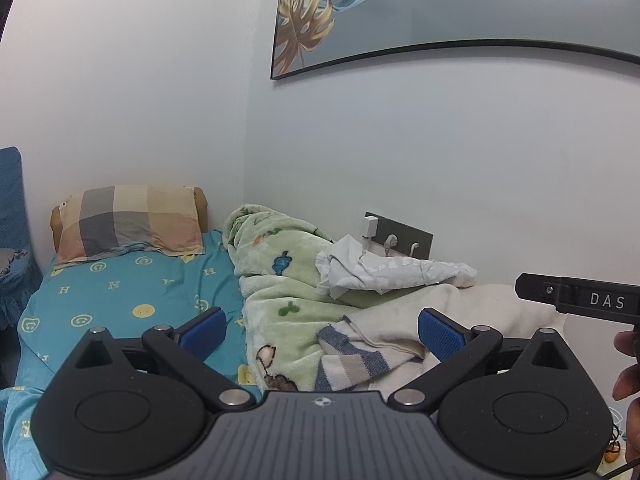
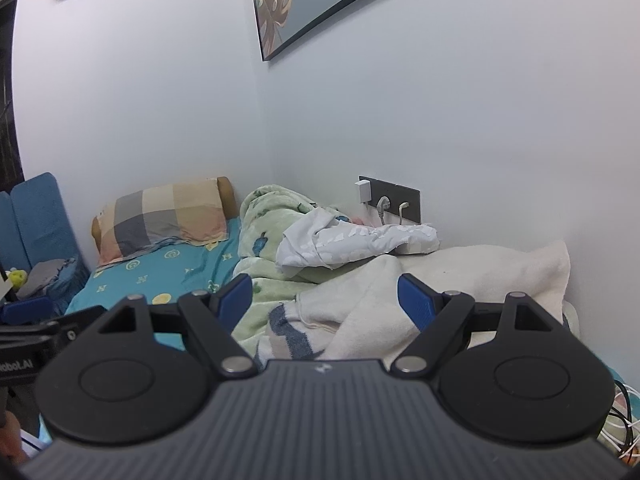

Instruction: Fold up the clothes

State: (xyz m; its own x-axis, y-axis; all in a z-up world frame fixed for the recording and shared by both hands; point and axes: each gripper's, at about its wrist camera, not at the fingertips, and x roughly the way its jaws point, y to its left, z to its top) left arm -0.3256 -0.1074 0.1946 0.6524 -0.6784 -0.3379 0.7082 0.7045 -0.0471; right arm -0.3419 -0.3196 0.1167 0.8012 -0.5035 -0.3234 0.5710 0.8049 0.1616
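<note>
A cream garment with blue and grey stripes lies crumpled on the bed, over a cream fleece. Behind it a white patterned garment rests on a green cartoon blanket. My left gripper hovers above the striped garment, open, with nothing between its blue pads. My right gripper is open too, held above the same pile. The right gripper's body shows at the right edge of the left wrist view, with a hand under it.
A checked pillow sits at the head of the bed on a turquoise sheet. A wall socket with plugs is behind the pile. Blue cushions stand at left. Cables lie at right.
</note>
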